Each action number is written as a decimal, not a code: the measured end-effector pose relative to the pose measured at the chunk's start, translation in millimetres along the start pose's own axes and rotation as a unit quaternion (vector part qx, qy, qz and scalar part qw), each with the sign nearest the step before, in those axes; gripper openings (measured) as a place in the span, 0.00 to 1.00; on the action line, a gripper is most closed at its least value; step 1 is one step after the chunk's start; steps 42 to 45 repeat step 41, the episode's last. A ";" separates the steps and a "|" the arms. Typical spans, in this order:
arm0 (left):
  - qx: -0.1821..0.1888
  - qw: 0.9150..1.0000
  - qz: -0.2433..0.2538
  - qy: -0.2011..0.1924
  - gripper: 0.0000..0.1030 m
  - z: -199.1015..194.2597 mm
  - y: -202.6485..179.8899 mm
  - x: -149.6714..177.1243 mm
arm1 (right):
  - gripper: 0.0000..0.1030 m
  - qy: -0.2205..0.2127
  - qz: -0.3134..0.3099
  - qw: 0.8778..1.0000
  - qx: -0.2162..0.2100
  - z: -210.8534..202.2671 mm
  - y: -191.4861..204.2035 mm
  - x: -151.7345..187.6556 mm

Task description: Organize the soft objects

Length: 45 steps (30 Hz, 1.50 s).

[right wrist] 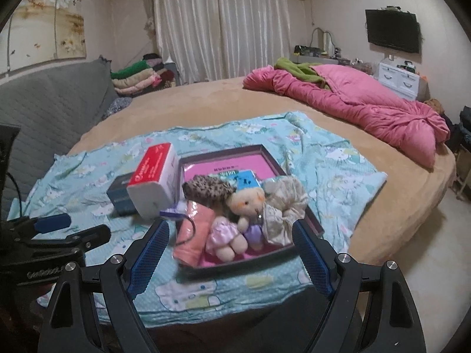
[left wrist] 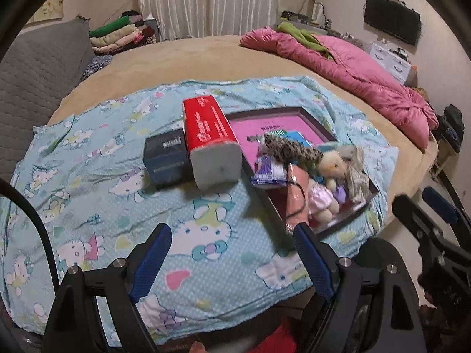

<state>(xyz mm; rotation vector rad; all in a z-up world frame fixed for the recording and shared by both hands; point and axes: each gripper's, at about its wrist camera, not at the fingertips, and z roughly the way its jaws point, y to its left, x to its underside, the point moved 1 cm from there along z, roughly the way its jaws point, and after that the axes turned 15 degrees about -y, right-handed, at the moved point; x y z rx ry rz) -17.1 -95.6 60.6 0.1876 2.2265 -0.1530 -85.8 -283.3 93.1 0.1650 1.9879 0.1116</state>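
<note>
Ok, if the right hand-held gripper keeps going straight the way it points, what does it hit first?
Most likely the small plush doll in a pink dress at the near end of the dark shallow tray, centred between the open right hand-held gripper fingers; depth is unclear, so the tray's near rim might come first.

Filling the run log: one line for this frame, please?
phase: approach | left gripper: open, empty | right gripper: open, empty | plush doll: in tray | tissue pack: beside tray

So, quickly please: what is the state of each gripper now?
Left gripper: open, holding nothing.
Right gripper: open, holding nothing.
</note>
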 end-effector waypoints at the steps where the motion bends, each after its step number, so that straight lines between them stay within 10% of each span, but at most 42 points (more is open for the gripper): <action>1: -0.001 1.000 0.004 0.001 0.82 -1.3 -1.9 2.3 | 0.84 0.000 0.004 1.000 0.003 -0.1 -1.9 0.5; 45: -0.011 1.000 -0.001 0.027 0.82 16.0 0.2 18.6 | 0.84 0.016 0.005 1.000 -0.018 9.5 0.5 11.0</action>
